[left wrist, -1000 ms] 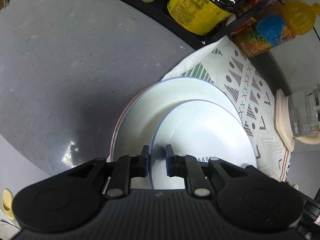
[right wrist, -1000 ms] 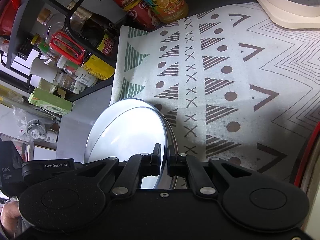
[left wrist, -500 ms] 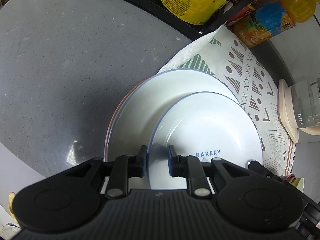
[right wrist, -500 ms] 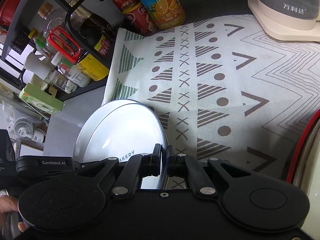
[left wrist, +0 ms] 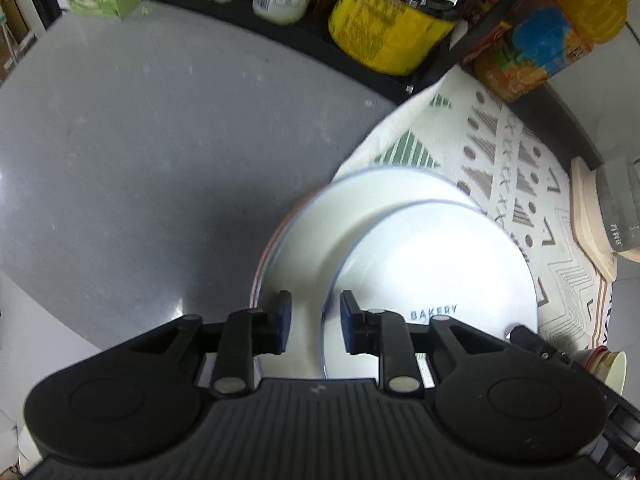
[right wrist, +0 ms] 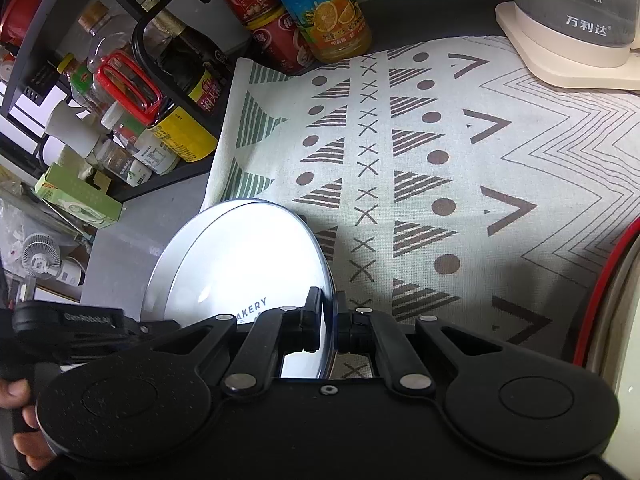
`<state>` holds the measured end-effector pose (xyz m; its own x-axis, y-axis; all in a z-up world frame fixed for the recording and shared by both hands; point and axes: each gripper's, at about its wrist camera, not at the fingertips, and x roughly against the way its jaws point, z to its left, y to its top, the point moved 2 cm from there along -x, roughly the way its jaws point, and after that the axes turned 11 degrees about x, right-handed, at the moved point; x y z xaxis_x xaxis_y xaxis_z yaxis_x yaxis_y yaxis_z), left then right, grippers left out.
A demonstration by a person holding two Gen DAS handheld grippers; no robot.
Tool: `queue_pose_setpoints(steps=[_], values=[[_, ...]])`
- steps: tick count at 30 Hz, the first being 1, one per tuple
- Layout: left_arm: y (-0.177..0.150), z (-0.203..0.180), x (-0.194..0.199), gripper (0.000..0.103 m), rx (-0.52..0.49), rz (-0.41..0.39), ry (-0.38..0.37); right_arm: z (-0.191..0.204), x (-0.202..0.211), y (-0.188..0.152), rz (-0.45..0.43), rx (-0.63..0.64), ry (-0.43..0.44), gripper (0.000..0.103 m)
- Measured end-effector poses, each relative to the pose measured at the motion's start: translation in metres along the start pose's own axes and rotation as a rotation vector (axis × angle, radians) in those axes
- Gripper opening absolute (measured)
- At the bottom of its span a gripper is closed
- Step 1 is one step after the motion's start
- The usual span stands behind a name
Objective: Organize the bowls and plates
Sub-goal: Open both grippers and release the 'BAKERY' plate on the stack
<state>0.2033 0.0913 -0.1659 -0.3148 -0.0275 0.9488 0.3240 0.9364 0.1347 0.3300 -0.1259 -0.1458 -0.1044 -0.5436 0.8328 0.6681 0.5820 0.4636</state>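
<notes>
The white plate printed BAKERY [left wrist: 434, 272] sits on top of a larger white plate with a blue rim [left wrist: 360, 208], and under that there seems to be a third with a reddish edge, though only a thin sliver shows at the left, so I would not swear to it. The stack rests where the grey counter [left wrist: 140, 152] meets the patterned cloth [right wrist: 440, 160], partly over the cloth's corner. The left gripper [left wrist: 313, 325] is coming undone: its jaws are opening, the near rim of the BAKERY plate stands in the gap between them, and the blue pads [left wrist: 283, 320] look clear of it. The right gripper [right wrist: 329, 319] is clenched tight on the opposite rim of the same plate, which runs edge-on between its two fingers. From the right wrist view the plate's face reads "AKERY" beside the left jaw, and the other gripper's black body lies at the lower left, with a hand [right wrist: 20, 420] wrapped around its handle. Behind the plates, a black rack [right wrist: 132, 24] holds bottles and jars, an orange juice bottle [right wrist: 320, 4] and red cans [right wrist: 256, 8] stand at the cloth's far edge, and a kettle on a cream base [right wrist: 576, 20] sits at the cloth's far right.
</notes>
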Motion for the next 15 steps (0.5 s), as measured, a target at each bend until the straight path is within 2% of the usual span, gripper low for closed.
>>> queue_pose_setpoints(steps=[5,6,7,9,15], values=[[0.004,-0.001,0.012,0.034,-0.021,-0.046,0.002,0.001,0.000,-0.001,-0.002,0.007,-0.010,0.005],[0.004,-0.001,0.013,0.040,-0.029,-0.057,0.004,0.002,0.000,-0.001,-0.003,0.010,-0.012,0.005],[0.005,-0.001,0.014,0.051,-0.037,-0.068,0.017,0.002,0.000,-0.001,-0.003,0.014,-0.016,0.005],[0.004,0.000,0.013,0.059,-0.047,-0.087,0.049,0.003,0.000,-0.002,-0.004,0.018,-0.021,0.006],[0.002,0.008,0.003,0.061,-0.019,-0.046,0.030,0.005,-0.001,-0.002,0.005,0.030,-0.032,0.007]])
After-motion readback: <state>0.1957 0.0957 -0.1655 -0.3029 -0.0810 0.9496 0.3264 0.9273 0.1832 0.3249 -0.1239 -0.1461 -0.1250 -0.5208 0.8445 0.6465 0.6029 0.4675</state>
